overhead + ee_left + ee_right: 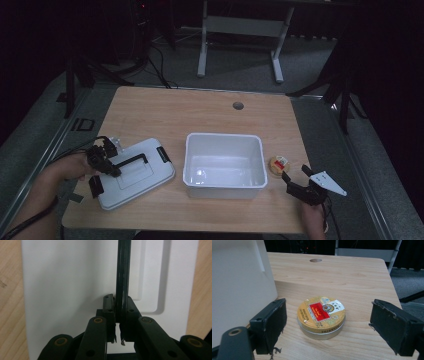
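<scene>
High view puts my left gripper down on the white lid, which lies flat on the table just left of the white bin, and my right gripper near the table's front right corner, just short of the small gold tin that sits beside the bin's right wall. In the left gripper view my jaws are clamped tight on the lid's thin black handle, pinching it off to one side of its length as far as I can judge. My worry is that lifting from there would let the lid swing or twist on the slim bar, slip out, or knock the bin's rim. In the right gripper view my jaws stand wide apart with the tin between them, untouched; closing off-centre on that round, smooth wall could squirt it sideways against the bin or toward the table edge.
</scene>
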`<state>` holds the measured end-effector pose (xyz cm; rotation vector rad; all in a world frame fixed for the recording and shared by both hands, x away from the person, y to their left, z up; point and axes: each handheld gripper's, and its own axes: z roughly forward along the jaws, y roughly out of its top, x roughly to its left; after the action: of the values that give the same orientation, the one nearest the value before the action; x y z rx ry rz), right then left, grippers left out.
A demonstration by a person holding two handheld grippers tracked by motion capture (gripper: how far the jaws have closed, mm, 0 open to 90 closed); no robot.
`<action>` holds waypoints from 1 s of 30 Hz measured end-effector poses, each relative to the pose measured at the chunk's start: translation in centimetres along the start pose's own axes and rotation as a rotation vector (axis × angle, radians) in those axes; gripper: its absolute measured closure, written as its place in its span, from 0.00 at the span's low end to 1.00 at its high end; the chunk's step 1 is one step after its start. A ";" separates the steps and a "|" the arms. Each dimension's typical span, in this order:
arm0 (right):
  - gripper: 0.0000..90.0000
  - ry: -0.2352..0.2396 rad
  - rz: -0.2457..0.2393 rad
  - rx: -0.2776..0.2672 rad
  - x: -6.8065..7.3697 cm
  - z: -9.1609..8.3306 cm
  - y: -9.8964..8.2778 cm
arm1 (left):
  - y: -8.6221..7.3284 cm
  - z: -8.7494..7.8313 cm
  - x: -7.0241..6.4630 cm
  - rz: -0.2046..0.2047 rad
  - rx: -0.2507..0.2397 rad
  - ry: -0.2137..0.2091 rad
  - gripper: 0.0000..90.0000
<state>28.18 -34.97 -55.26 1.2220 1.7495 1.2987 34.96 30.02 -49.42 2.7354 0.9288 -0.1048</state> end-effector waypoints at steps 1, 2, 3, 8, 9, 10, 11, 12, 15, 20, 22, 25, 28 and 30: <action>0.15 0.001 0.004 0.003 0.0 0.0 0.0 | 0.0 0.0 0.0 0.002 0.000 0.003 0.92; 0.15 0.002 0.005 0.004 0.0 0.0 0.0 | -0.1 0.0 0.0 0.004 0.002 0.008 0.92; 0.15 0.003 0.006 0.004 0.0 0.0 0.0 | -0.1 0.0 0.0 0.005 0.000 0.008 0.92; 0.16 0.023 -0.008 0.033 -0.1 0.2 0.1 | 0.0 -0.2 0.1 -0.016 -0.007 0.041 0.75; 0.16 0.028 -0.011 0.043 -0.1 0.3 0.2 | 0.0 -0.2 0.1 -0.024 -0.008 0.033 0.68; 0.16 0.035 -0.012 0.052 -0.2 0.3 0.2 | 0.0 -0.1 0.1 -0.017 -0.014 0.037 0.61; 0.17 0.049 -0.013 0.063 -0.3 0.4 0.3 | 0.0 -0.1 0.1 -0.021 -0.010 0.046 0.53; 0.17 0.068 -0.016 0.079 -0.4 0.4 0.4 | 0.1 -0.1 0.1 -0.031 -0.015 0.037 0.45; 0.17 0.123 -0.010 0.126 -1.0 0.4 0.7 | 0.2 -0.3 0.2 -0.025 -0.027 0.043 0.28; 0.17 0.163 -0.053 0.250 -1.8 0.3 1.0 | 0.5 -0.6 0.3 -0.025 -0.022 0.037 0.19; 0.17 0.185 -0.068 0.300 -2.1 0.2 0.9 | 0.6 -0.7 0.3 -0.028 -0.016 0.044 0.19; 0.16 0.175 -0.102 0.358 -2.2 0.1 0.8 | 0.7 -0.8 0.2 -0.023 -0.009 0.065 0.19; 0.16 0.187 -0.142 0.411 -2.2 0.0 0.8 | 0.6 -1.0 0.1 -0.014 0.007 0.063 0.19; 0.17 0.195 -0.181 0.447 -2.0 0.0 0.8 | 0.5 -1.0 0.0 -0.008 0.005 0.060 0.19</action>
<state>29.16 -36.81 -54.54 1.1602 2.3216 0.9766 35.28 29.91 -48.36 2.7536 0.9570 -0.0265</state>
